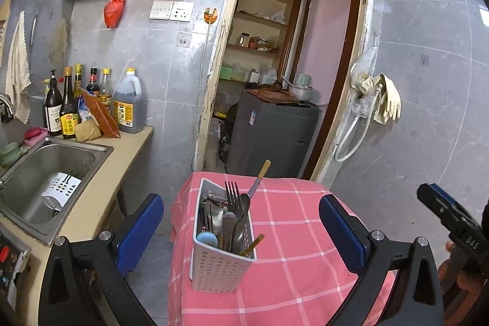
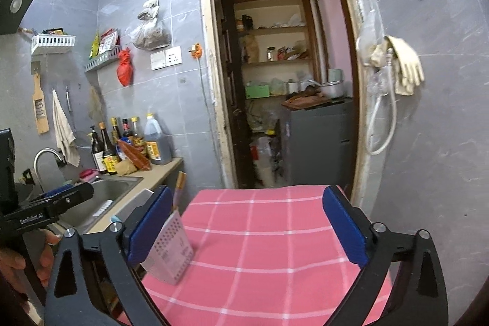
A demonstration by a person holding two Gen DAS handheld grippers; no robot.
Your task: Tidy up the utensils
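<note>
Utensils look sorted already: grey perforated plastic utensil caddy (image 1: pixel 221 246) stands upright on the pink checked tablecloth (image 1: pixel 299 234) over the small counter, near its left edge, and it's packed. Dark metal fork (image 1: pixel 233 194), a grey spoon (image 1: pixel 244 203), a wood-tipped long handle (image 1: pixel 262 171) sticking up at the back, a light-blue rounded handle (image 1: pixel 207 239) and a thin amber stick (image 1: pixel 253 243) at the front (the rest of the contents is too jumbled to name).

My left claw (image 1: pixel 241 228) is spread as wide as it goes, blue pads either side of the caddy, touching nothing, gripping nothing. My right claw (image 2: pixel 247 225) is likewise wide open over bare cloth and empty; the caddy (image 2: pixel 171 249) sits just beside its left pad in that view, whether touching I can't tell.

No loose cutlery on the cloth in either view. One white slotted plastic piece (image 1: pixel 62 188) lies in the steel sink (image 1: pixel 101 148), purpose unclear. My read: task essentially finished, only backing away left, unless that sink item counts.
</note>
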